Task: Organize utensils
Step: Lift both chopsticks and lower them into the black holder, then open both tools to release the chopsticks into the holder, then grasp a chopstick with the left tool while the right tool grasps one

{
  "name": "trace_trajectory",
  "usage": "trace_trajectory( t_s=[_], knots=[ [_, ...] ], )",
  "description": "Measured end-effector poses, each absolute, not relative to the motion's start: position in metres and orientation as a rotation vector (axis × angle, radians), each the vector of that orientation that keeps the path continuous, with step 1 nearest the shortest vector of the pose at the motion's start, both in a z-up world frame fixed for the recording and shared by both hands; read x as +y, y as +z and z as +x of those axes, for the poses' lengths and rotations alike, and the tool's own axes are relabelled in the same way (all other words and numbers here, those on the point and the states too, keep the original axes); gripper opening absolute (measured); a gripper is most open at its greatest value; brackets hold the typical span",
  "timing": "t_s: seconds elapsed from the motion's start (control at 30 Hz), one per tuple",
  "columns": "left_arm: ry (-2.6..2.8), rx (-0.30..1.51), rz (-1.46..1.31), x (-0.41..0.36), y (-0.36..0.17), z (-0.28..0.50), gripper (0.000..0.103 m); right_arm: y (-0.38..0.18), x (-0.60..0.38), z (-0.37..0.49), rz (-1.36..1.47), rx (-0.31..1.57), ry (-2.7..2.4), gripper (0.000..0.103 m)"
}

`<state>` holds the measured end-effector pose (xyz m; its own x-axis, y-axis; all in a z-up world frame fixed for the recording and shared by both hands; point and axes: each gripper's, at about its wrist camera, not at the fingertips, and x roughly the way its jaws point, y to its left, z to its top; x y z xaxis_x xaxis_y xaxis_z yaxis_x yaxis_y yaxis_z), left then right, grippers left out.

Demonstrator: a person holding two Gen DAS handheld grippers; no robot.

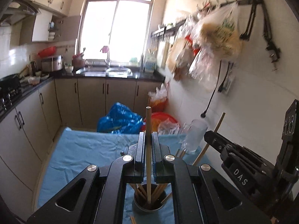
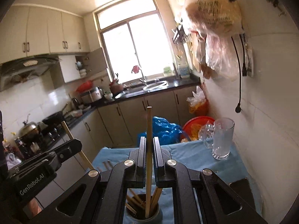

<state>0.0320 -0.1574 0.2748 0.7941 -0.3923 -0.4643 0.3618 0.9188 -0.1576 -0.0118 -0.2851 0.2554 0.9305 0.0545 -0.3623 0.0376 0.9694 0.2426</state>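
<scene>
A chopstick (image 1: 148,149) is being gripped by the left hand-held gripper (image 1: 148,141), above the cup (image 1: 149,203); another chopstick (image 2: 149,149) is being gripped by the right hand-held gripper (image 2: 149,145).

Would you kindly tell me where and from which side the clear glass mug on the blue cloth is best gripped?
Probably by the handle of the clear glass mug, approaching from the left: it stands upright, the handle juts leftward, and the white wall crowds its right side.
</scene>
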Motion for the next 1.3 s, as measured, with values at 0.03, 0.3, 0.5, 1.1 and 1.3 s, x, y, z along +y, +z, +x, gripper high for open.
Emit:
trace_trajectory(
  t_s=[0.03, 0.3, 0.5, 1.1, 1.3],
  knots=[
    [-0.405, 0.534, -0.058, -0.159, 0.268, 0.039, 0.006, 0.246, -0.284, -0.002, 0.249, 0.403, 0.004, 0.007],
    [-0.404, 0.655, -0.084, -0.160, 0.224, 0.071, 0.008, 0.198, -0.296, 0.032, 0.291, 0.532, 0.026, 0.008],
    [-0.403, 0.584, -0.098, -0.145, 0.244, 0.049, 0.045, 0.202, -0.301, 0.027, 0.306, 0.518, 0.033, 0.043],
    [-0.326, 0.672, -0.064, -0.056, 0.180, -0.076, 0.062, 0.108, -0.266, -0.082, 0.139, 0.911, 0.216, 0.057],
    [-0.258, 0.808, -0.056, -0.040, 0.109, -0.085, 0.062, 0.038, -0.216, -0.111, 0.009, 1.037, 0.314, 0.029]
  ],
)
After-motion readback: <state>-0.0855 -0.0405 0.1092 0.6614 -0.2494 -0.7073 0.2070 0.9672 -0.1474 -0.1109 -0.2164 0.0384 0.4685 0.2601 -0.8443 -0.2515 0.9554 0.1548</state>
